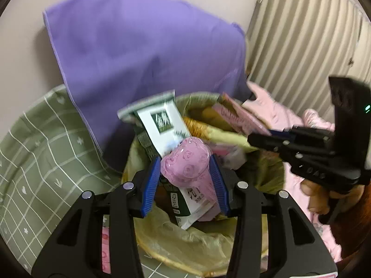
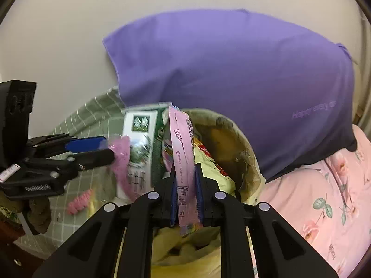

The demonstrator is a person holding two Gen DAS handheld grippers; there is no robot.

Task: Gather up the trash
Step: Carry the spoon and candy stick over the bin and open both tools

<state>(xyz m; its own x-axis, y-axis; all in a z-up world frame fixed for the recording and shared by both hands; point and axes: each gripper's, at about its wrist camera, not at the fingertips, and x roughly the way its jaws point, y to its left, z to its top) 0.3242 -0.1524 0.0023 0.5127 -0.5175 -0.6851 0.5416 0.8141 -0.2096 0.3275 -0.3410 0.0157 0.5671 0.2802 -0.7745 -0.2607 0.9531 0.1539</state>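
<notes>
A trash bin (image 1: 185, 238) lined with a yellow bag (image 2: 250, 162) stands on the bed. My left gripper (image 1: 186, 162) is shut on a pink printed wrapper (image 1: 185, 164) over the bin, against a green and white carton (image 1: 160, 125) that sticks out of it. It shows at the left of the right wrist view (image 2: 109, 150). My right gripper (image 2: 185, 171) is shut on a flat pink packet (image 2: 183, 153) held upright over the bin. It shows at the right of the left wrist view (image 1: 257, 139), with the packet (image 1: 241, 118) in its jaws.
A purple pillow (image 1: 143, 46) leans on the wall behind the bin. A green checked sheet (image 1: 34, 150) lies to the left, a pink floral quilt (image 2: 324, 197) to the right. A small pink item (image 2: 80, 201) lies on the green sheet. Striped curtain (image 1: 301, 34) at far right.
</notes>
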